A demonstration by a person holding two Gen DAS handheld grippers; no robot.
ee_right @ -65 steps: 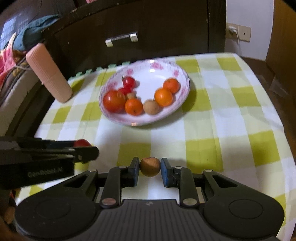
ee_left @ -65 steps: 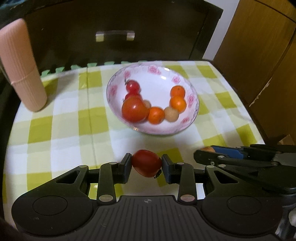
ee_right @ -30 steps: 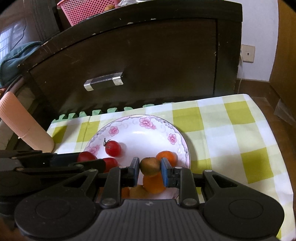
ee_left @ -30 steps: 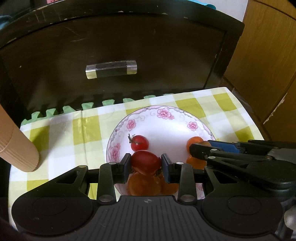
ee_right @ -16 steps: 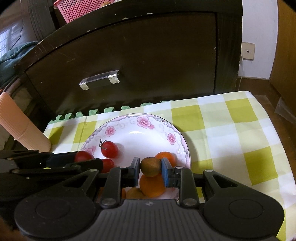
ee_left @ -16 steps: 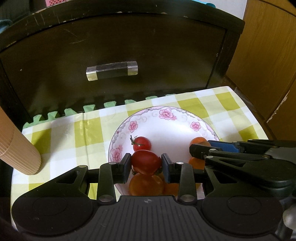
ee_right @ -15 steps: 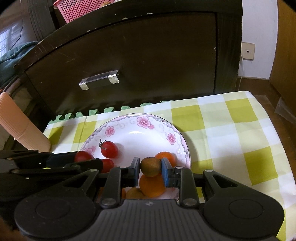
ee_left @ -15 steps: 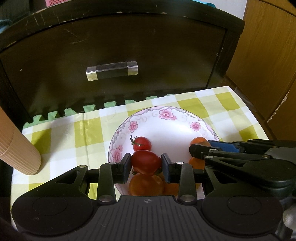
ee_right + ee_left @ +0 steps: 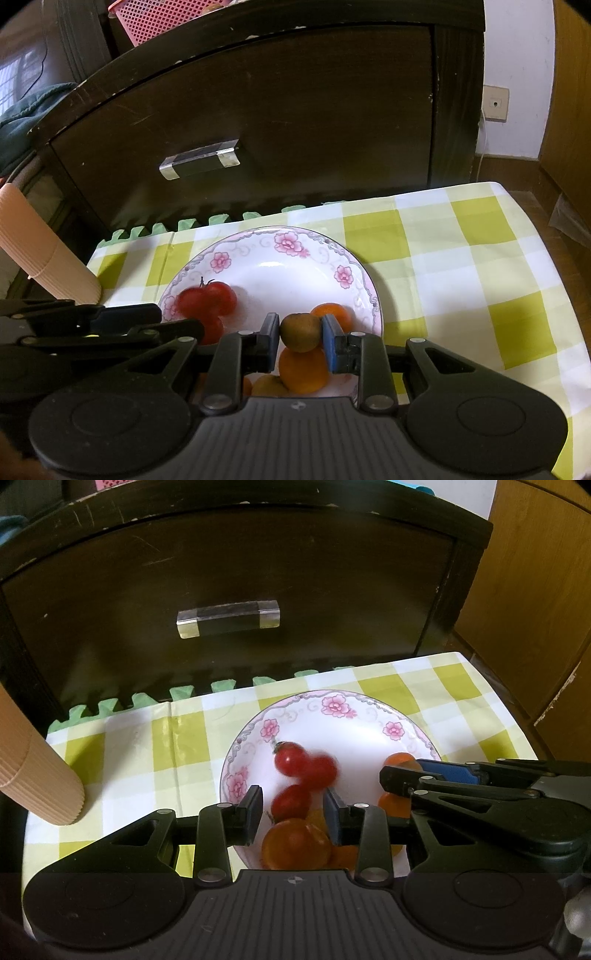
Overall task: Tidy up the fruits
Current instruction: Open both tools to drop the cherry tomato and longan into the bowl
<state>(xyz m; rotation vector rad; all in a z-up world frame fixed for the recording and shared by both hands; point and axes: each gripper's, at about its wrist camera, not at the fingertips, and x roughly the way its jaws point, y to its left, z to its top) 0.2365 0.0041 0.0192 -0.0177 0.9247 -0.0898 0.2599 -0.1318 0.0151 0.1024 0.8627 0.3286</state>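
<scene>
A white flowered plate (image 9: 332,716) holds several red tomatoes and orange fruits on the checked cloth. My left gripper (image 9: 291,814) is open above the plate's near side, with nothing between its pads. A blurred red tomato (image 9: 321,770) lies in the plate beside a stemmed tomato (image 9: 291,758). My right gripper (image 9: 300,345) is shut on a small brown fruit (image 9: 300,332) and holds it over an orange fruit (image 9: 303,371) in the plate (image 9: 295,243). The right gripper also shows in the left wrist view (image 9: 399,782).
A dark drawer cabinet (image 9: 229,590) with a clear handle stands just behind the table. A ribbed pink cup (image 9: 33,771) lies at the left. A wooden door (image 9: 535,590) is at the right. A pink basket (image 9: 162,18) sits on the cabinet.
My left gripper has opened and the red tomato has dropped into the plate, still moving. My right gripper still holds the brown fruit over the plate.
</scene>
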